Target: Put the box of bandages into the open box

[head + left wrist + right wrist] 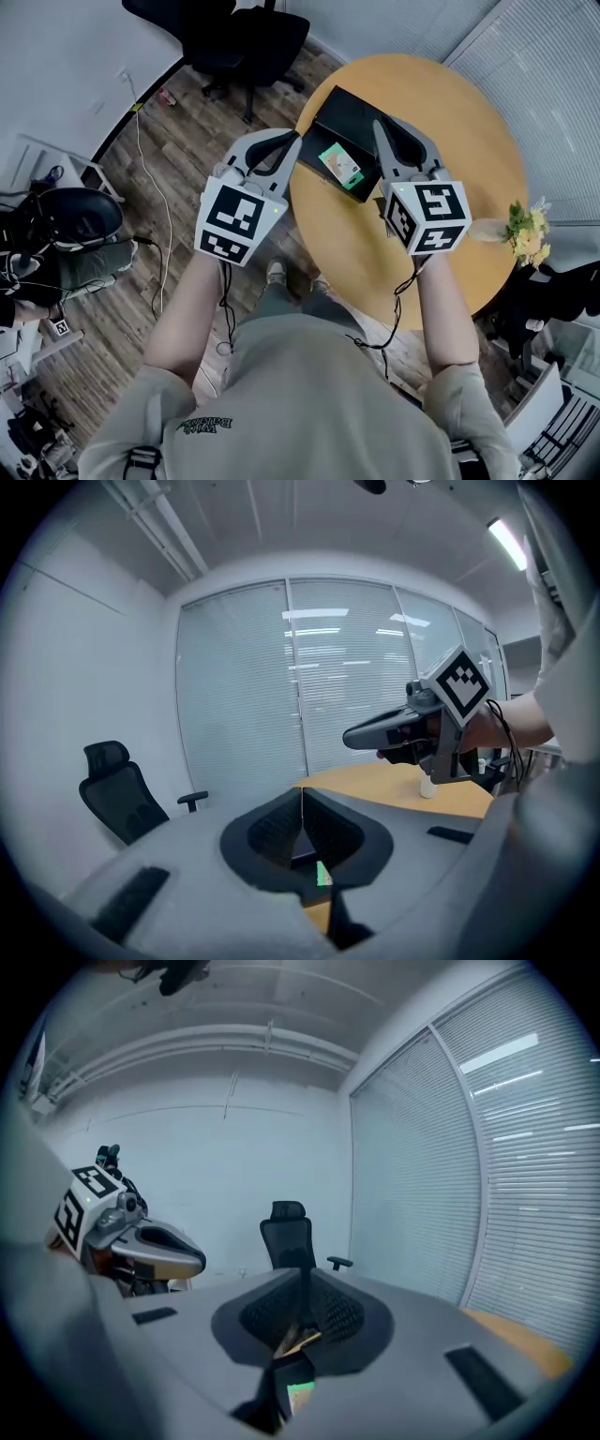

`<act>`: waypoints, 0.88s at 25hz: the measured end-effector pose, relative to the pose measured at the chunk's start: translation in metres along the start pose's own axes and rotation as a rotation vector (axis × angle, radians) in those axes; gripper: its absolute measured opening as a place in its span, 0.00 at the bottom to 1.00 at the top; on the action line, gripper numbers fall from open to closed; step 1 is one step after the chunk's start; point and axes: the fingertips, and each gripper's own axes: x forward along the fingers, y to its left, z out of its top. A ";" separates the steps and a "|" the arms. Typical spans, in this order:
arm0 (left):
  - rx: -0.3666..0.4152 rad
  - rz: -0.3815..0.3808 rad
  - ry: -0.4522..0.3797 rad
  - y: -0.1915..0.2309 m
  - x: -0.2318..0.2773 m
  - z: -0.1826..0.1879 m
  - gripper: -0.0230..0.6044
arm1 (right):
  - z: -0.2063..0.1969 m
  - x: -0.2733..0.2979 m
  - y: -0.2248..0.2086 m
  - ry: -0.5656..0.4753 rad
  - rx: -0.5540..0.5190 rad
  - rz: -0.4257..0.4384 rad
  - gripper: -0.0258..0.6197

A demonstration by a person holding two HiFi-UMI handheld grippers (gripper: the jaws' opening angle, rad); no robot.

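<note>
1. Left gripper (302, 797) and right gripper (305, 1277) — grey, matte shells with ribbed pads — each have their jaws pressed together, with nothing between them.
2. Small green-and-white box of bandages (340, 165) lies flat inside the rectangular black open box (352, 112).
3. Round, smooth wooden table (441, 103) bears the open box.

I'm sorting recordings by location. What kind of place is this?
Probably an office meeting room. There is a round wooden table, a black swivel office chair and full-height walls of closed blinds.
</note>
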 end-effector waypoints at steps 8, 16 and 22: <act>0.082 0.046 -0.150 -0.006 -0.054 0.067 0.07 | 0.072 -0.066 0.019 -0.199 -0.099 -0.037 0.10; 0.127 0.052 -0.201 -0.031 -0.093 0.096 0.07 | 0.101 -0.116 0.036 -0.269 -0.131 -0.043 0.10; 0.105 0.051 -0.222 -0.048 -0.112 0.103 0.07 | 0.102 -0.145 0.049 -0.274 -0.097 -0.027 0.10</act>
